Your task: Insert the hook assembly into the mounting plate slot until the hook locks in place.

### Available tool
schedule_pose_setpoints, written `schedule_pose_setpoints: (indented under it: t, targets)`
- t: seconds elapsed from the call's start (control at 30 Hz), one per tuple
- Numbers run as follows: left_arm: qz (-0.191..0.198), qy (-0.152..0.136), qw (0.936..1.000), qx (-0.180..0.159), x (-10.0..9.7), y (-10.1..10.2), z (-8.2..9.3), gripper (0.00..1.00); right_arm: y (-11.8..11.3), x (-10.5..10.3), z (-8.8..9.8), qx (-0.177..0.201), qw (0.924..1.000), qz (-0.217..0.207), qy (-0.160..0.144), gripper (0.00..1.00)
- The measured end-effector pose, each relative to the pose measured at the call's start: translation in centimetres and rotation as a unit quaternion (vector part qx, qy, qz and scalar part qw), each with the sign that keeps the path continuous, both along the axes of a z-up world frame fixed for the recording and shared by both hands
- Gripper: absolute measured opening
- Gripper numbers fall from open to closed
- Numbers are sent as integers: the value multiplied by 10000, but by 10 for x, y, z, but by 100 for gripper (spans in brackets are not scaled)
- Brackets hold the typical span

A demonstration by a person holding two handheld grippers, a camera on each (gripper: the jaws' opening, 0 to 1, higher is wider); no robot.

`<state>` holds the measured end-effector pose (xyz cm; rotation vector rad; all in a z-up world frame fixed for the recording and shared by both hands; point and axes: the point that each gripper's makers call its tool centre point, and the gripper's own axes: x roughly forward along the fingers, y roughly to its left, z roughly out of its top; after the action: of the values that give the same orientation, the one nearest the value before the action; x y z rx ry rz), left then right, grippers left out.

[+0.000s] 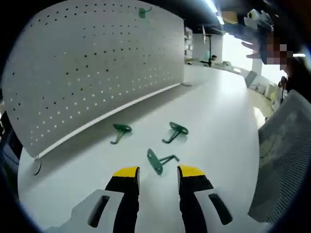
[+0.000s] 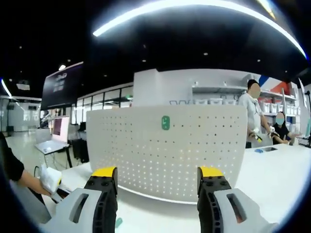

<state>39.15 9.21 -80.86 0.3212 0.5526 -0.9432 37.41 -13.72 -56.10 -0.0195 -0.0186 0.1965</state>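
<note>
Your left gripper (image 1: 158, 171) hangs low over the white table (image 1: 214, 121), its yellow-tipped jaws spread and holding nothing. Just ahead of them, between the tips, a green hook (image 1: 158, 160) lies on the table with its round plate tilted toward you and its prong pointing right. Two more hooks lie farther out, well apart from each other: one to the left (image 1: 120, 131) and one to the right (image 1: 176, 131), both nearer the pegboard (image 1: 97, 68). The pegboard stands upright on the table behind them, white and full of small holes, and a fourth green hook (image 1: 143, 12) is already mounted near its top edge. Your right gripper (image 2: 158, 174) is raised and faces the pegboard (image 2: 165, 145) head-on, jaws wide apart and empty; the mounted hook (image 2: 165, 122) sits high on the board, centred between the jaws. A small green bit (image 2: 119, 222) shows on the table by the inner side of the left jaw; you cannot tell what it is. People stand behind the board at the right.
</note>
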Motion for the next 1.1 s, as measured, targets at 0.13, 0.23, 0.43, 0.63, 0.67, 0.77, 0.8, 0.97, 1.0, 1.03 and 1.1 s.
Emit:
schedule_pose_setpoints:
  t: [0.13,0.23,0.43,0.63,0.67,0.77,0.8,0.97,1.0,1.03,1.1]
  targets:
    - [-99,-142,9998,95,0,-2,-3,27,-5,0,1,12,10000,-58,-3,67]
    - [-83,-162,9998,112,3,-3,-5,20,-5,0,1,18,10000,-67,-8,67]
    - [-113,-216,9995,198,3,-4,-10,16,-2,0,0,2,10000,-38,8,67]
    - [-130,-286,9991,275,5,-3,-13,10,-2,0,-1,4,10000,-22,31,66]
    - [-149,-308,9989,312,5,-2,-13,8,-2,0,-1,2,10000,-16,36,66]
    - [-176,-352,9987,338,5,-2,-13,5,-2,0,-1,2,10000,-15,29,66]
    - [-179,-367,9986,336,5,-3,-13,5,-2,0,-1,0,10000,-16,25,66]
    - [-221,-421,9982,354,6,-4,-13,4,-1,0,-3,3,10000,-14,63,66]
    - [-219,-444,9982,346,6,-4,-12,4,0,0,-4,1,10000,-14,68,66]
    - [-221,-468,9981,329,7,-4,-10,4,0,-1,-4,5,10000,-9,83,66]
    - [-195,-486,9982,296,8,-4,-8,3,1,-1,-5,4,10000,-3,91,66]
